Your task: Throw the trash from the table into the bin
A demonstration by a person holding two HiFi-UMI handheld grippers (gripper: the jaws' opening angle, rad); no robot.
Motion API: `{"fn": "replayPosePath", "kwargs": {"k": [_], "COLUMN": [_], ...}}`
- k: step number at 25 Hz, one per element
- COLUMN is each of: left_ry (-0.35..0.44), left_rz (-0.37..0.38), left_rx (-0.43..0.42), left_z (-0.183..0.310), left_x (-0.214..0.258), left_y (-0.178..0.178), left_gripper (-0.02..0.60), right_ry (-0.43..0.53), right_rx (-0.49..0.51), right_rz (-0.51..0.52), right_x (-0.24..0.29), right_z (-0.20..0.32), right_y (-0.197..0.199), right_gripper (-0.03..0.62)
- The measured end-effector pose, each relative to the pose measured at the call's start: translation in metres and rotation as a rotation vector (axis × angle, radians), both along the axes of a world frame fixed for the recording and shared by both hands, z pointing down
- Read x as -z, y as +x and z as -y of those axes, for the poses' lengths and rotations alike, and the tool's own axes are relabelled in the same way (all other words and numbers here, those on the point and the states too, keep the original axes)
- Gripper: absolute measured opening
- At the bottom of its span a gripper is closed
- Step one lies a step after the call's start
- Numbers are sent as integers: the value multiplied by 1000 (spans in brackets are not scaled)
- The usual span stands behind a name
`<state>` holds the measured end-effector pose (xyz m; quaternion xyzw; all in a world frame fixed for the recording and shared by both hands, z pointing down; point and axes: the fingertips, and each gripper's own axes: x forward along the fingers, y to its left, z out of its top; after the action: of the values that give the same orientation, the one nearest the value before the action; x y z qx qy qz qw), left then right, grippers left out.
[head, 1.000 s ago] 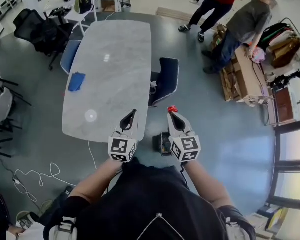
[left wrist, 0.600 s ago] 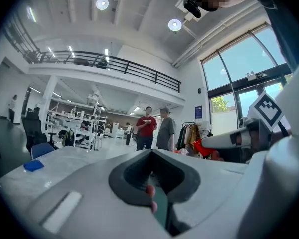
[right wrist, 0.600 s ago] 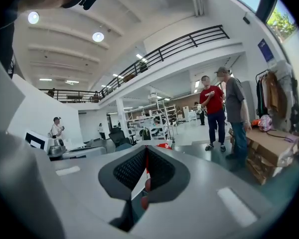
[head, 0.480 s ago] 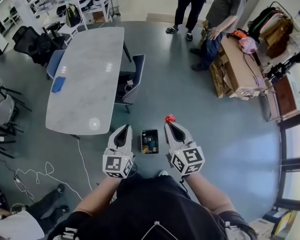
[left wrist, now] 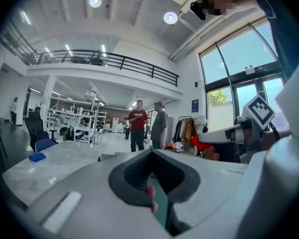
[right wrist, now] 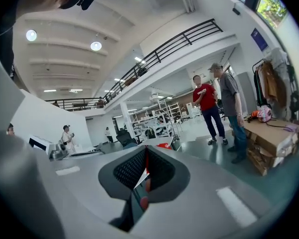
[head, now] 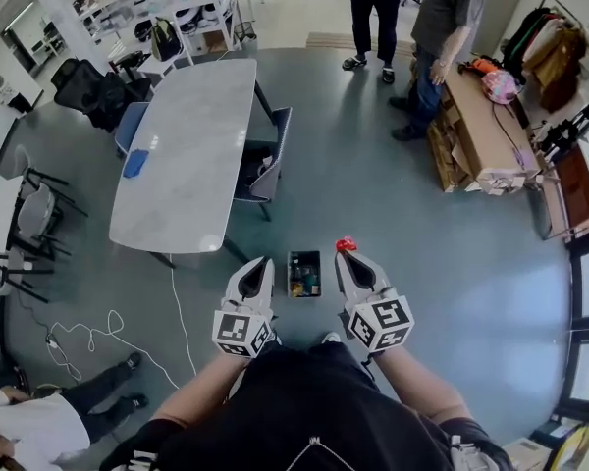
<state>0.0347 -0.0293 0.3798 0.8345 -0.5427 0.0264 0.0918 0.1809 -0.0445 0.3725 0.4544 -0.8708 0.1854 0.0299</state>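
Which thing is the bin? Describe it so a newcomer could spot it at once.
Start at the long grey table and go past its near end to the floor ahead of the person. The bin stands there between the left gripper and the right gripper. It is a small dark open box with colourful scraps inside, unlike the brown cardboard boxes far right.

Head camera sits high and stares almost straight down: left gripper (head: 262, 261) and right gripper (head: 345, 253) sit low in frame, the bin (head: 303, 274) between their jaws. Each gripper camera rides close behind its own jaws, looking out level across the hall. All three views catch the two standing people (left wrist: 147, 126) far beyond the jaw tips. The left gripper view also takes in the table (left wrist: 55, 158) left of its jaws, and the red scrap (left wrist: 199, 142).
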Motion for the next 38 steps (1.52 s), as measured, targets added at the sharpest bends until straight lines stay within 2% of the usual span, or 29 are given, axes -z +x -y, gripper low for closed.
{"fn": "replayPosePath", "kwargs": {"k": [6, 14, 19, 24, 28, 30, 35, 38], "left_ry": [-29, -172, -260, -390, -448, -465, -457, -477], "left_rz": [12, -10, -7, -18, -32, -36, -24, -21], "left_rx": [-60, -69, -14, 9, 22, 29, 24, 14], "left_z": [-24, -36, -40, -59, -68, -70, -62, -59], "left_x": [-8, -92, -181, -294, -387, -428, -511, -557], "left_y": [-7, -33, -52, -58, -61, -64, -64, -62], "left_gripper": [0, 0, 0, 0, 0, 0, 0, 0], "right_ry": [-74, -232, -338, -450, -498, -507, -477, -509], "right_rx": [-5, -14, 8, 14, 23, 50, 191, 209], "right_rz": [-8, -66, -90, -125, -165, -200, -284, -318], "right_x": [-21, -112, -218, -345, -443, -485, -574, -633], "right_z": [-35, -51, -64, -73, -74, -75, -78, -76], "right_y": [-15, -44, -48, -46, -49, -57, -86, -88], "right_gripper": [29, 29, 29, 29, 29, 29, 29, 29]}}
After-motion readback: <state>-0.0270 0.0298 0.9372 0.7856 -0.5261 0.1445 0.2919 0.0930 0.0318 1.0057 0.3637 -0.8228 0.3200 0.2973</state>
